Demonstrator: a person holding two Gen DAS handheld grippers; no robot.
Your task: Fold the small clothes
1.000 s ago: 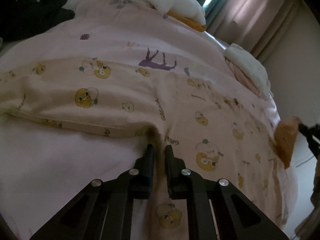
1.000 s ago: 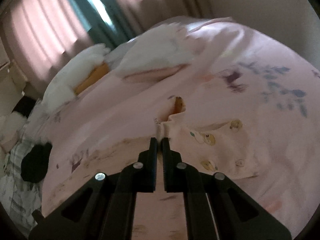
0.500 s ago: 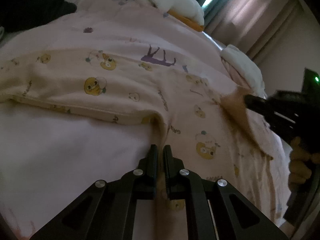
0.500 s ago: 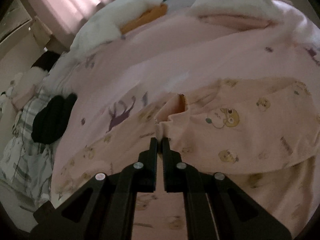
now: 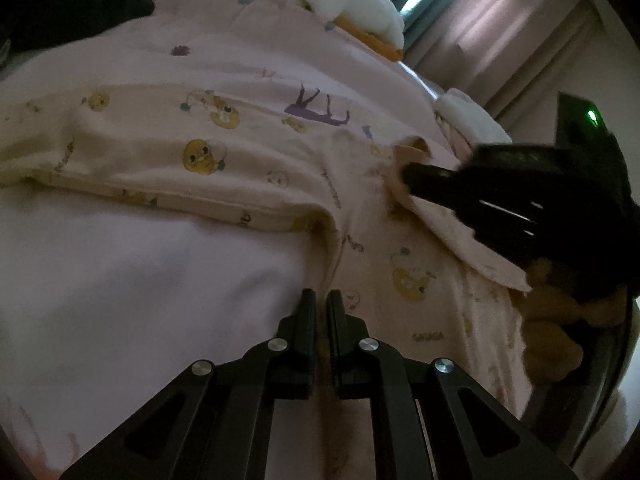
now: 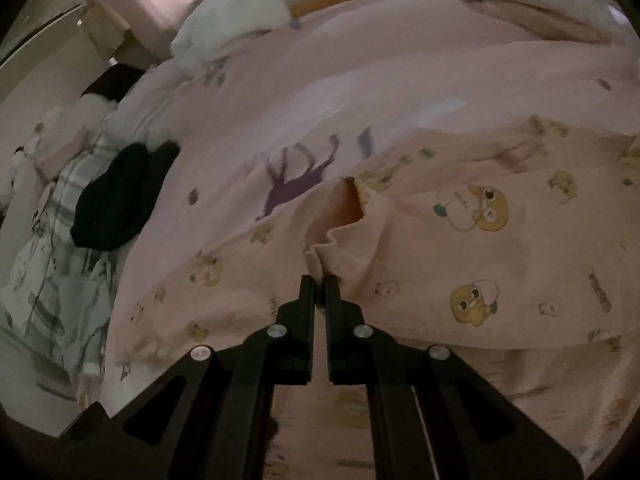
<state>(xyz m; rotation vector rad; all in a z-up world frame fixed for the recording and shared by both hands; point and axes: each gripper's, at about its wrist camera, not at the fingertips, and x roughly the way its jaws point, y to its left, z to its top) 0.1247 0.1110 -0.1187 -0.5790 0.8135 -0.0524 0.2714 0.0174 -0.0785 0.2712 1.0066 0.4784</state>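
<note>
A pair of small cream pyjama trousers [image 5: 208, 160] printed with yellow cartoon animals lies spread on a pink bedsheet [image 5: 140, 288]. My left gripper [image 5: 321, 300] is shut on the trousers' cloth near the crotch. My right gripper [image 6: 319, 282] is shut on an edge of the same trousers [image 6: 480, 248] and holds it folded over the rest. In the left wrist view the right gripper [image 5: 412, 171] reaches in from the right with the lifted cloth.
White and orange pillows [image 5: 360, 12] lie at the head of the bed. A black garment [image 6: 120, 196] and a plaid cloth [image 6: 56, 264] lie at the bed's side. Curtains [image 5: 500, 20] hang behind. A purple horse print [image 5: 316, 106] marks the sheet.
My right gripper has carried its edge of the trousers leftward over the garment, towards the left gripper. My left gripper has stayed shut on the cloth.
</note>
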